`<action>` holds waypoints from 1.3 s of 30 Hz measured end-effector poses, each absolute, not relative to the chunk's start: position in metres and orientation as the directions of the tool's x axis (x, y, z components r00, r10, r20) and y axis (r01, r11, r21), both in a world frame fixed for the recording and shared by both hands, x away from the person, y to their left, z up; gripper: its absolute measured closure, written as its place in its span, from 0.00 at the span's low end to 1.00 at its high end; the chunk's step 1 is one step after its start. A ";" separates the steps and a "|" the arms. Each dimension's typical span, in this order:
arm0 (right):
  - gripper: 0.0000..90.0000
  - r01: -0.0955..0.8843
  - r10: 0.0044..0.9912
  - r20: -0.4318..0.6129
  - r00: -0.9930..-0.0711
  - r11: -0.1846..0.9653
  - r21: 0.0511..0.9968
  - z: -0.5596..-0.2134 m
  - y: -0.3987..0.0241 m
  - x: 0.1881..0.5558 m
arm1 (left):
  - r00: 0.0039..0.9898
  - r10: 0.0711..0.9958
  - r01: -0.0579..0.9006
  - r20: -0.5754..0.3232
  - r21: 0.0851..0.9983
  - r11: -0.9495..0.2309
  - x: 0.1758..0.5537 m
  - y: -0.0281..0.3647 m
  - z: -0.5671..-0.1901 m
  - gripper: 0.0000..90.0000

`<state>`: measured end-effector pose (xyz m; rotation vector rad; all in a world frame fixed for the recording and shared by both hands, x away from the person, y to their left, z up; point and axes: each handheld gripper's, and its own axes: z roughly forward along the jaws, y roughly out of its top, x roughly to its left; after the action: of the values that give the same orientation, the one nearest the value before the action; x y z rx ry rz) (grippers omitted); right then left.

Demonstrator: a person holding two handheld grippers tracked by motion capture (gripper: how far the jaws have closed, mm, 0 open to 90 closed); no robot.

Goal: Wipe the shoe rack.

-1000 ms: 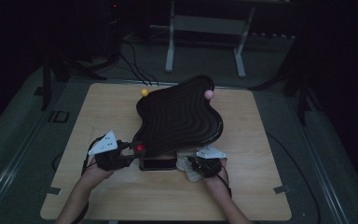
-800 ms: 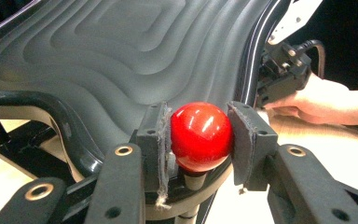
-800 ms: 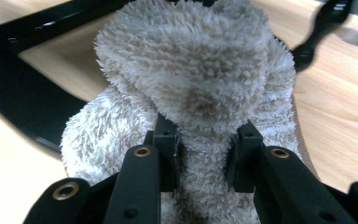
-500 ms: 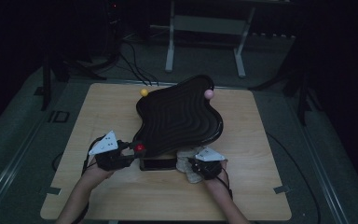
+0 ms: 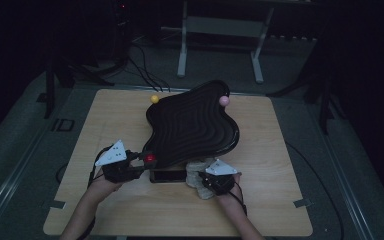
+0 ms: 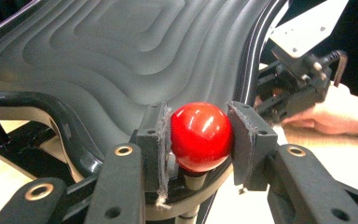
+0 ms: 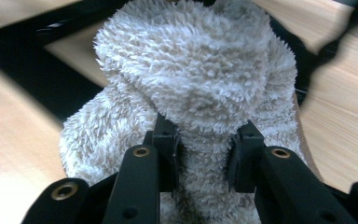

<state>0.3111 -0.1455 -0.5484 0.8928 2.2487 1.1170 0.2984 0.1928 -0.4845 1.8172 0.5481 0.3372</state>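
A black wavy tray with ridged rings stands tilted on a dark base in the middle of the wooden table. At its near left corner is a glossy red ball on a short stem. My left gripper is shut on that ball, one pad on each side. In the high view the left gripper meets the red ball at the tray's edge. My right gripper is shut on a fluffy white cloth, which lies bunched under the tray's near rim.
A yellow ball and a pink ball sit at the tray's far corners. The wooden table has bare room at the left, right and front. Cables and a metal stand lie on the dark floor beyond.
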 end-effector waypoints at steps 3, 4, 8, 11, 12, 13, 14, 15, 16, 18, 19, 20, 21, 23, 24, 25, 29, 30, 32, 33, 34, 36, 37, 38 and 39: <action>0.77 0.384 0.782 -0.091 -0.616 0.399 0.833 -0.551 -0.155 0.317 | 0.851 0.524 0.197 -0.043 0.950 -0.241 0.299 0.193 -0.485 0.66; 0.77 0.384 0.782 -0.091 -0.616 0.399 0.833 -0.551 -0.155 0.317 | 0.851 0.524 0.197 -0.043 0.950 -0.241 0.299 0.193 -0.485 0.66; 0.77 0.314 0.688 -0.123 -0.715 0.473 0.823 -0.550 -0.136 0.303 | 0.849 0.527 0.199 -0.047 0.951 -0.236 0.299 0.193 -0.485 0.66; 0.77 0.308 0.676 -0.131 -0.725 0.488 0.816 -0.548 -0.139 0.306 | 0.848 0.528 0.199 -0.045 0.951 -0.239 0.299 0.193 -0.485 0.66; 0.77 0.317 0.692 -0.138 -0.709 0.487 0.814 -0.548 -0.141 0.309 | 0.848 0.529 0.198 -0.042 0.950 -0.241 0.298 0.193 -0.484 0.66; 0.77 0.317 0.692 -0.138 -0.709 0.487 0.814 -0.548 -0.141 0.309 | 0.848 0.529 0.198 -0.042 0.950 -0.241 0.298 0.193 -0.484 0.66; 0.77 0.347 0.727 -0.121 -0.676 0.459 0.818 -0.549 -0.147 0.313 | 0.848 0.529 0.197 -0.042 0.950 -0.241 0.298 0.193 -0.484 0.66; 0.77 0.347 0.727 -0.121 -0.676 0.459 0.818 -0.549 -0.147 0.313 | 0.848 0.529 0.197 -0.042 0.950 -0.241 0.298 0.193 -0.484 0.66; 0.77 0.366 0.739 -0.091 -0.667 0.432 0.824 -0.549 -0.150 0.315 | 0.848 0.528 0.197 -0.043 0.951 -0.239 0.299 0.193 -0.485 0.66; 0.77 0.337 0.739 -0.129 -0.661 0.446 0.829 -0.552 -0.142 0.307 | 0.849 0.527 0.194 -0.040 0.951 -0.240 0.299 0.193 -0.485 0.66; 0.77 0.329 0.728 -0.126 -0.674 0.448 0.831 -0.552 -0.138 0.304 | 0.848 0.528 0.194 -0.039 0.951 -0.242 0.299 0.193 -0.485 0.66; 0.77 0.325 0.714 -0.121 -0.690 0.455 0.829 -0.552 -0.134 0.302 | 0.848 0.528 0.195 -0.039 0.950 -0.243 0.299 0.193 -0.484 0.66; 0.77 0.316 0.699 -0.122 -0.704 0.463 0.828 -0.552 -0.131 0.300 | 0.849 0.528 0.195 -0.040 0.950 -0.242 0.299 0.193 -0.484 0.66; 0.77 0.303 0.687 -0.128 -0.715 0.470 0.829 -0.552 -0.128 0.298 | 0.849 0.527 0.195 -0.040 0.951 -0.241 0.299 0.193 -0.485 0.66; 0.77 0.289 0.671 -0.140 -0.728 0.485 0.826 -0.552 -0.125 0.296 | 0.849 0.527 0.196 -0.042 0.951 -0.240 0.299 0.193 -0.485 0.66; 0.77 0.276 0.660 -0.150 -0.736 0.495 0.824 -0.552 -0.123 0.295 | 0.849 0.527 0.197 -0.044 0.951 -0.239 0.299 0.193 -0.485 0.66; 0.77 0.289 0.674 -0.170 -0.718 0.512 0.809 -0.549 -0.133 0.303 | 0.849 0.527 0.198 -0.045 0.951 -0.238 0.299 0.193 -0.485 0.66; 0.77 0.303 0.692 -0.166 -0.703 0.502 0.811 -0.549 -0.137 0.307 | 0.848 0.528 0.198 -0.043 0.951 -0.239 0.299 0.193 -0.485 0.66; 0.77 0.327 0.714 -0.146 -0.685 0.480 0.814 -0.549 -0.142 0.310 | 0.848 0.528 0.198 -0.043 0.950 -0.241 0.299 0.192 -0.484 0.66; 0.77 0.352 0.733 -0.119 -0.669 0.455 0.818 -0.549 -0.145 0.312 | 0.848 0.527 0.199 -0.044 0.950 -0.240 0.299 0.192 -0.484 0.66; 0.77 0.361 0.741 -0.103 -0.664 0.438 0.823 -0.549 -0.146 0.311 | 0.849 0.527 0.199 -0.045 0.951 -0.239 0.299 0.193 -0.485 0.66; 0.77 0.337 0.735 -0.122 -0.667 0.444 0.830 -0.553 -0.137 0.303 | 0.848 0.528 0.200 -0.045 0.950 -0.240 0.299 0.192 -0.484 0.66; 0.77 0.328 0.713 -0.116 -0.692 0.454 0.829 -0.552 -0.133 0.301 | 0.848 0.528 0.200 -0.045 0.950 -0.240 0.299 0.192 -0.484 0.66; 0.77 0.317 0.692 -0.115 -0.713 0.464 0.828 -0.552 -0.127 0.298 | 0.848 0.528 0.199 -0.043 0.950 -0.242 0.299 0.192 -0.484 0.66; 0.77 0.302 0.674 -0.123 -0.728 0.477 0.826 -0.552 -0.121 0.295 | 0.848 0.528 0.199 -0.044 0.950 -0.240 0.299 0.192 -0.484 0.66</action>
<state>0.2953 -0.1207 -0.5523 0.8124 2.2927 1.1560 0.2988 0.1921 -0.4845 1.8164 0.5512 0.3392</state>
